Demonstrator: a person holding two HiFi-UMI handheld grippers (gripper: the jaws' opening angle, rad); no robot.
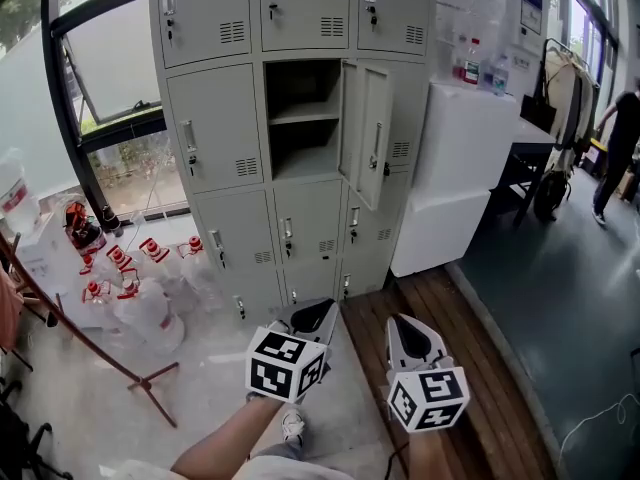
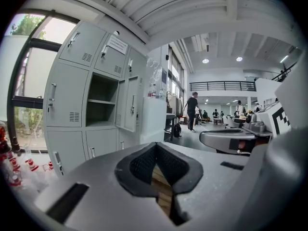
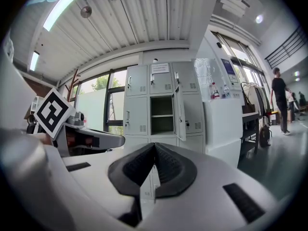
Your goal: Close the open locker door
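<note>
Both the left tongs [image 1: 316, 318] and the right tongs [image 1: 408, 330] are held shut and empty, well short of the locker [image 1: 215, 118], whose upright open door [image 1: 368, 133] is seen ahead, nearer the right tongs.

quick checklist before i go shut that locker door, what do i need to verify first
1. Target found: the open locker door is swung out to the right of its compartment: ok.
2. Nothing sticks out of the compartment to block the door: ok.
3. Fingers of the left gripper are together with nothing held: ok.
4. Fingers of the right gripper are together with nothing held: ok.
5. A gripper is within touch of the door: not ok, both hang low and well short of it.
6. The bottles on the floor stand off to the left, not below the door: ok.
</note>
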